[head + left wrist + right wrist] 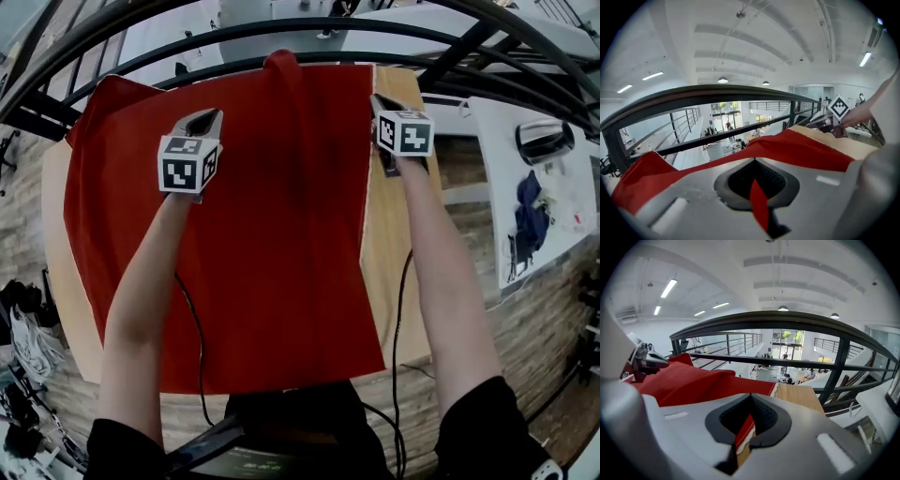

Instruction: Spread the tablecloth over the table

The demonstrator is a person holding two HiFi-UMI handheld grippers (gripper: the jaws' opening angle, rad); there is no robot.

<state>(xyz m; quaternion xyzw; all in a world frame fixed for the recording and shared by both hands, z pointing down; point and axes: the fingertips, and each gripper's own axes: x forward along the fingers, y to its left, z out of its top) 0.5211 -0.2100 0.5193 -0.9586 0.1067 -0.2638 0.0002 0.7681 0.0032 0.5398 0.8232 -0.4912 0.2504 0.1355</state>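
Left gripper (756, 176) and right gripper (750, 414) each pinch the red fabric tablecloth (272, 234) over the pale wooden table (394, 244), near a black metal railing (281, 26).

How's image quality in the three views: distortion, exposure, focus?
Head view: heavy fisheye, the table edges bow, and there is no glare on the tablecloth. Left gripper view: black circular vignette, railing bent into an arc, ceiling bright, left gripper body soft up close. Right gripper view: same vignette and bowing, background fairly sharp.
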